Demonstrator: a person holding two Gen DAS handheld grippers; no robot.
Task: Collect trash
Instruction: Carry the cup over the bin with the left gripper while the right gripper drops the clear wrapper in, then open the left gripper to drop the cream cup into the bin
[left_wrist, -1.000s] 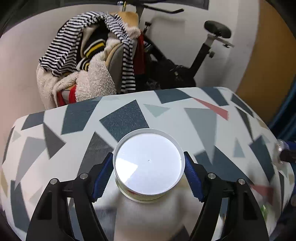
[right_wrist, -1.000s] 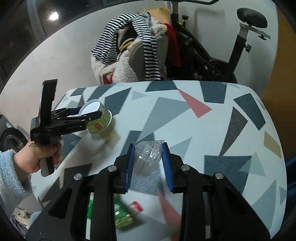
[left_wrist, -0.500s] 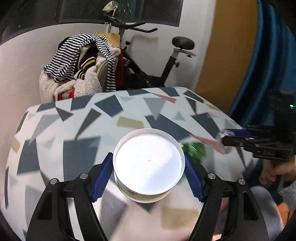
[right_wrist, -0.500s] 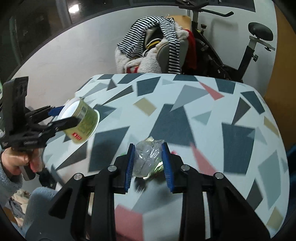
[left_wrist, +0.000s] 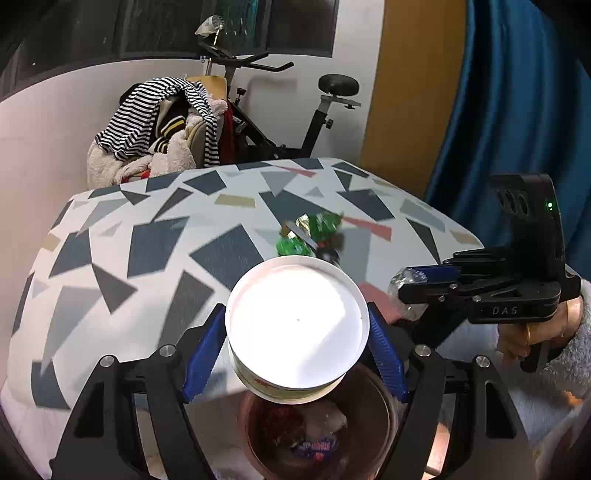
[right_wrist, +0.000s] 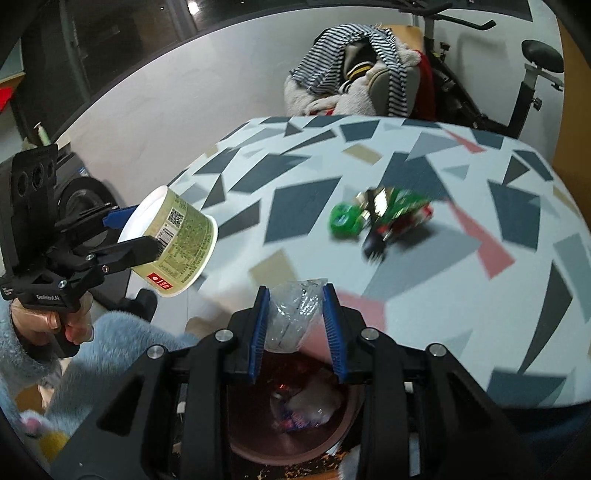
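My left gripper (left_wrist: 297, 354) is shut on a round paper noodle cup (left_wrist: 297, 326) with a white bottom and pale green sides, held above a brown trash bin (left_wrist: 384, 417) with wrappers inside. It also shows in the right wrist view (right_wrist: 173, 240). My right gripper (right_wrist: 297, 326) is shut on a crumpled clear plastic wrapper (right_wrist: 291, 314), held over the same bin (right_wrist: 343, 417); it shows in the left wrist view (left_wrist: 406, 286). Green and red wrappers (left_wrist: 310, 234) lie on the table (left_wrist: 147, 236), also seen in the right wrist view (right_wrist: 384, 218).
The table with a triangle-pattern cloth (right_wrist: 517, 258) fills the middle. Behind it stand a chair piled with clothes (left_wrist: 159, 125) and an exercise bike (left_wrist: 325, 103). A blue curtain (left_wrist: 517, 110) hangs at the right. The bin stands off the table's near edge.
Both grippers have pulled back from the table with their loads and now hang over the trash bin. The green wrappers stay on the table.
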